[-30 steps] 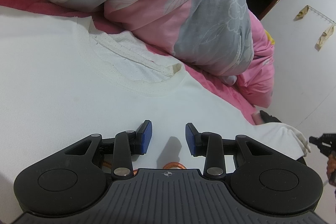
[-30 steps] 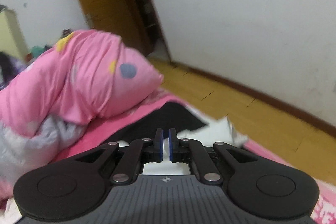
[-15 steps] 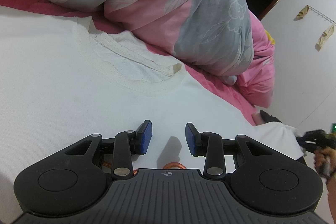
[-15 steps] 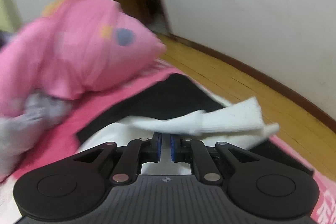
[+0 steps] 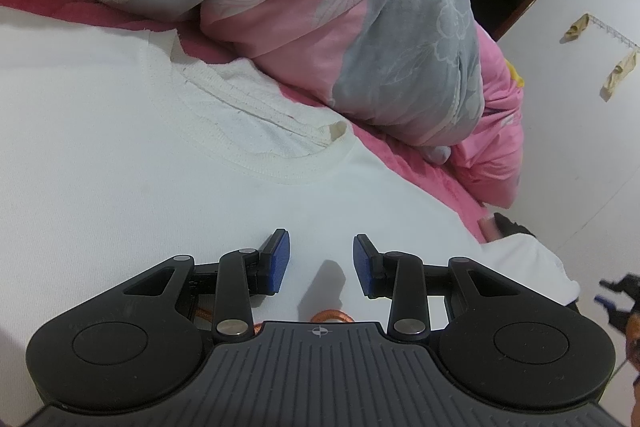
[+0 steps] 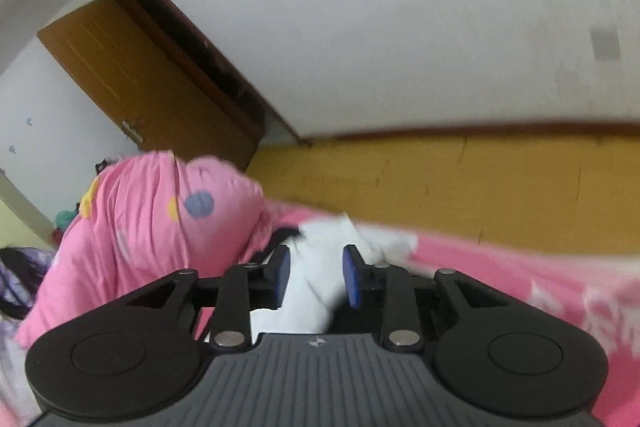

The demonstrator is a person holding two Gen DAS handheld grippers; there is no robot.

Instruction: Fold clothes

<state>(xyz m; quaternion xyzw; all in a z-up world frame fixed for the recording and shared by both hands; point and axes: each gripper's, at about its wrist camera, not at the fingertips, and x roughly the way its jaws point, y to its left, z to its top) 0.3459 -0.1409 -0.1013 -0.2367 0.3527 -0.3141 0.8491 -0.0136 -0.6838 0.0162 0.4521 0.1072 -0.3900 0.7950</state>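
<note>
A white T-shirt (image 5: 120, 155) lies spread flat on the bed, its ribbed collar (image 5: 248, 155) toward the quilt. My left gripper (image 5: 320, 263) rests open just above the shirt's chest, nothing between its blue pads. The shirt's right sleeve (image 5: 528, 263) lies at the bed's right edge. In the right wrist view my right gripper (image 6: 313, 281) is open, and the white sleeve (image 6: 320, 267) lies loose between and beyond its fingers. That gripper also shows blurred at the far right edge of the left wrist view (image 5: 618, 293).
A bunched pink and grey flowered quilt (image 5: 340, 7) lies right behind the collar. A pink pillow (image 6: 160, 227) sits left of the right gripper. The pink bedsheet (image 6: 520, 267) ends at a wooden floor (image 6: 480, 187); a brown door (image 6: 132, 79) stands beyond.
My right gripper was shut on the white sleeve and lifting it; now its jaws are apart and the sleeve lies down on the bed. The left gripper has not moved.
</note>
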